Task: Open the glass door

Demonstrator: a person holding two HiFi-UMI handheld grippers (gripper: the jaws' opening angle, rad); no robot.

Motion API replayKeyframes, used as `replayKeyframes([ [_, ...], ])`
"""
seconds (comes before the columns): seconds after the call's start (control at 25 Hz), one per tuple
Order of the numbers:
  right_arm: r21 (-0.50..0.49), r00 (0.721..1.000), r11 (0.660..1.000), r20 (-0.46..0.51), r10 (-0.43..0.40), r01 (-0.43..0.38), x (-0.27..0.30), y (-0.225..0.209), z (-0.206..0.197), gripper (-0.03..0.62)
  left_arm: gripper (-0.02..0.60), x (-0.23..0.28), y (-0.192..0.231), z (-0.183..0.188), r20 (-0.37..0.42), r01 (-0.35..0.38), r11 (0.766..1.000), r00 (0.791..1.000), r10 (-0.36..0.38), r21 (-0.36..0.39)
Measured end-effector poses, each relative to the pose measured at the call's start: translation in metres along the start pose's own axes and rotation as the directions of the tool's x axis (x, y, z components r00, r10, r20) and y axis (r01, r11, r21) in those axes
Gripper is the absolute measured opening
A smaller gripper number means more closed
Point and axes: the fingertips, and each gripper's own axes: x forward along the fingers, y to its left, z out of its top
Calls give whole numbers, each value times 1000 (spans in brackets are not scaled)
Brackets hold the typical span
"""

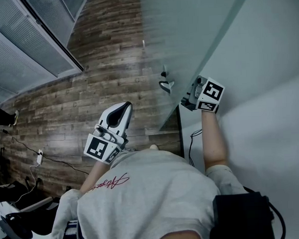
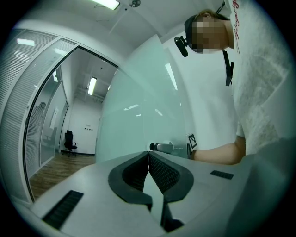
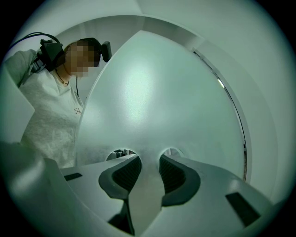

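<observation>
The frosted glass door (image 1: 186, 37) stands ajar, its free edge running down to the wooden floor. A metal lever handle (image 1: 166, 84) sticks out of its near face. My right gripper (image 1: 189, 96) is on the door's other side, level with the handle and right at the pane. In the right gripper view my right gripper (image 3: 150, 162) is open, with only the frosted glass door (image 3: 162, 102) showing in the gap. My left gripper (image 1: 120, 108) hangs back over the floor. The left gripper (image 2: 148, 156) is shut and empty, pointing at the handle (image 2: 163, 147).
A glass partition with blinds (image 1: 24, 42) lines the far left. Wood floor (image 1: 108, 54) stretches ahead. A white wall (image 1: 271, 88) lies on the right. Cables and a plug strip (image 1: 39, 155) lie at the left. An office chair (image 2: 69, 141) stands down the corridor.
</observation>
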Motion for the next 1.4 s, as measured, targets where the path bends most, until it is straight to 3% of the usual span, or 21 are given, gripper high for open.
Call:
replayKeyframes([
  [1.4,-30,999,998,-12,52,-52,-23,3,10,150,17,-5,9,0,-14,4,1000,1000,-5,-15],
])
